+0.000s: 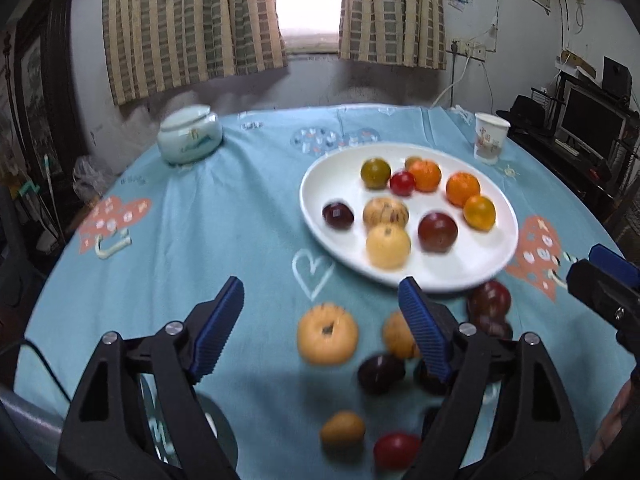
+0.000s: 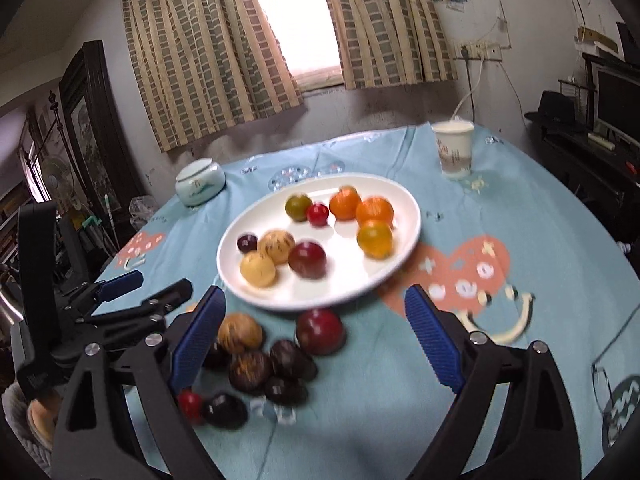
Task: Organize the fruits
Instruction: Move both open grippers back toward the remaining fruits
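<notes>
Left tongs (image 1: 320,292) wide open, nothing between pads, hovering over loose fruit on counter (image 1: 200,220). Right tongs (image 2: 314,302) also wide open, empty. White plate (image 1: 332,184) holds oranges, plums, yellow fruits, well beyond both. Loose pile (image 2: 276,356) of dark plums and yellow fruits just beside plate's near rim. Image blurred.

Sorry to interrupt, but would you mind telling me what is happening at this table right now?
A person is sorting fruit onto a white plate with two handheld grippers. The left gripper and right gripper both stand open and hold nothing, above the loose fruit near the table's front edge. About ten fruits already lie on the plate. More wait on the blue tablecloth, including a yellow-orange fruit and a dark red plum. A ceramic jar and paper cup stand behind.
</notes>
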Available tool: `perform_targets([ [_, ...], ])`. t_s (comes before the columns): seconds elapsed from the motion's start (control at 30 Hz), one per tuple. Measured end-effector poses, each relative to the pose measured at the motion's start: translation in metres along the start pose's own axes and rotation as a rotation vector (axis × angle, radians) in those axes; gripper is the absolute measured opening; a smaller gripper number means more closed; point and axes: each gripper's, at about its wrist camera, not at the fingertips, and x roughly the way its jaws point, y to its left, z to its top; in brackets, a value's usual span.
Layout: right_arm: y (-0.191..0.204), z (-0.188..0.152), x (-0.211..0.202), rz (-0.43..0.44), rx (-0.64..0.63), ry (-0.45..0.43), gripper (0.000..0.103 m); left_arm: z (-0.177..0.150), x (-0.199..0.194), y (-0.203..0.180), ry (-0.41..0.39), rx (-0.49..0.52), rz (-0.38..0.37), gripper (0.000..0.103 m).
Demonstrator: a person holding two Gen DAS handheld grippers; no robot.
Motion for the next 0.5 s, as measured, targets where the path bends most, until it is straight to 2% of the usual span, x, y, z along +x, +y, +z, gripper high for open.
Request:
perform_targets([
  [0.1, -0.010, -0.016, -0.012, 0.009, 0.034, 0.010, 0.091, -0.022, -0.008, 0.006, 0.036, 0.013, -0.017, 0.081],
  [0.2, -0.021, -0.026, -0.019, 0.033, 0.089, 0.031, 0.092, -0.048, -0.018, 0.000, 0.060, 0.078, -0.052, 0.081],
  [0.27, -0.024, -0.028, -0.022, 0.039, 0.104, 0.030, 0.096, -0.062, -0.022, -0.003, 0.067, 0.118, -0.010, 0.081],
  [0.3, -0.023, -0.028, -0.023, 0.039, 0.104, 0.028, 0.096, -0.065, -0.023, 0.000, 0.068, 0.115, 0.000, 0.081],
  [0.4, -0.021, -0.030, -0.022, 0.046, 0.094, 0.035, 0.096, -0.063, -0.026, 0.009, 0.065, 0.068, -0.044, 0.081],
  [0.5, -0.019, -0.031, -0.023, 0.052, 0.086, 0.040, 0.096, -0.066, -0.034, 0.002, 0.042, 0.108, -0.088, 0.081],
])
